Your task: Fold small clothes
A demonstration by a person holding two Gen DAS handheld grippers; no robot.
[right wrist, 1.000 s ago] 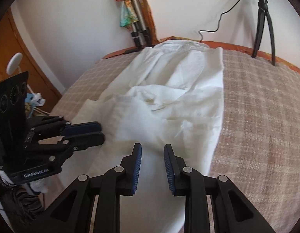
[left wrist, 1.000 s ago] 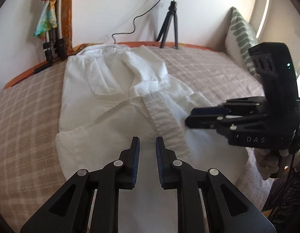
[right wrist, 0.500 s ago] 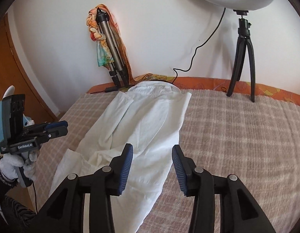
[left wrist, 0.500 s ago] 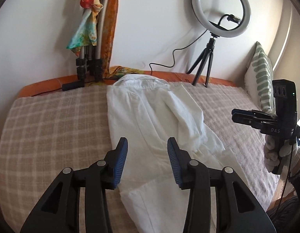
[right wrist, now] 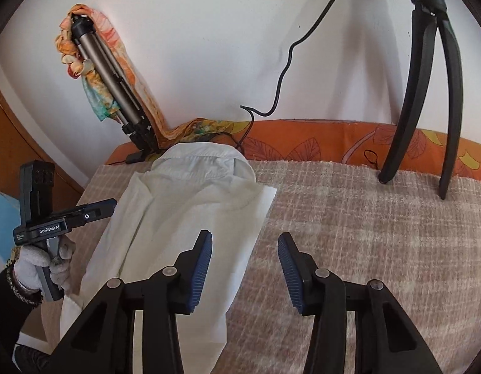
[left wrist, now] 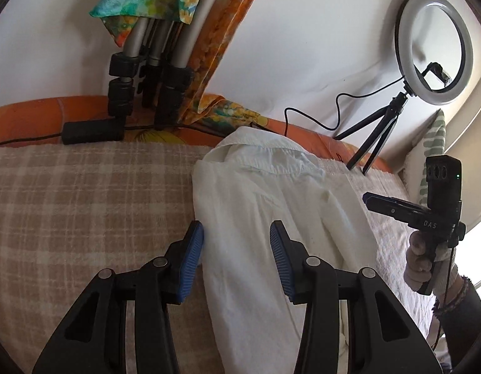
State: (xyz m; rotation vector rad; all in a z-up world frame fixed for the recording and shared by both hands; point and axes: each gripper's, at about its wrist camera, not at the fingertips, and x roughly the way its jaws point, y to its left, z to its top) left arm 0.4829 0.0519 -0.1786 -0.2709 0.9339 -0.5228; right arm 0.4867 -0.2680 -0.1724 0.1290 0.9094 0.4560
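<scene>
A white collared shirt (left wrist: 265, 205) lies lengthwise on the plaid bed cover, sides folded in, collar toward the wall; it also shows in the right wrist view (right wrist: 190, 218). My left gripper (left wrist: 236, 237) is open and empty, held above the shirt's left edge. My right gripper (right wrist: 245, 247) is open and empty, held above the shirt's right edge and the cover. The right gripper appears side-on in the left wrist view (left wrist: 396, 207), the left gripper side-on in the right wrist view (right wrist: 81, 215).
A beige plaid cover (left wrist: 84, 193) tops the bed. A ring light on a black tripod (left wrist: 433, 46) stands at the far right by the wall. A folded tripod with a colourful scarf (right wrist: 109, 71) leans at the far left. A striped pillow (left wrist: 433, 146) lies at right.
Both grippers opened wider and moved forward along the shirt toward the collar. The shirt now lies as a narrow strip, where it was wider and rumpled a second ago.
</scene>
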